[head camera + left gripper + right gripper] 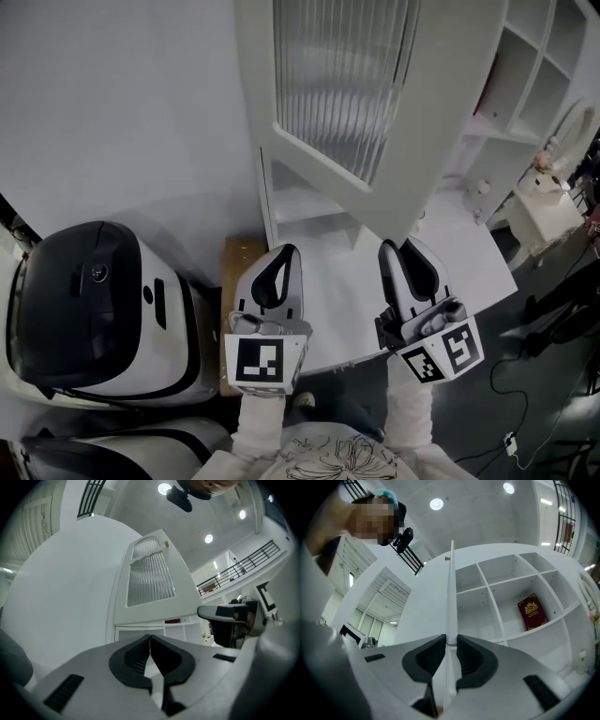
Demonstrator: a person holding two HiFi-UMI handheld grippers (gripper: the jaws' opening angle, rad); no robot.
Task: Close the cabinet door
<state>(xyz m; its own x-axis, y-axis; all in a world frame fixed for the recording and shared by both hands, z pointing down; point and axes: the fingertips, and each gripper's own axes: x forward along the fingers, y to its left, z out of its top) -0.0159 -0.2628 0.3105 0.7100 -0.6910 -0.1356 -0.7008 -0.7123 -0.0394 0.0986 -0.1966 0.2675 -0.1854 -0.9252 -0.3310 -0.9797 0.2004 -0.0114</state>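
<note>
Left gripper (150, 638) clenched on nothing, tips meeting, just beside the right one and below the door. Right gripper (449, 641) grasping the door (330, 94) by its free edge near the lower corner, with the edge running straight up between the jaws. Step in hand, as I judge it: grip taken, swing not yet done, since the door stands well out from the cabinet (497, 592), toward the person. Next move probably calls for pushing that edge round on the hinge toward the cabinet front. It should follow the arc, with the grip loose enough for the edge to turn, and let go before the jaws get caught against the frame. Door: white frame, ribbed glass panel, thin. Behind it open white shelves, with a red book (532, 612) in one compartment.
</note>
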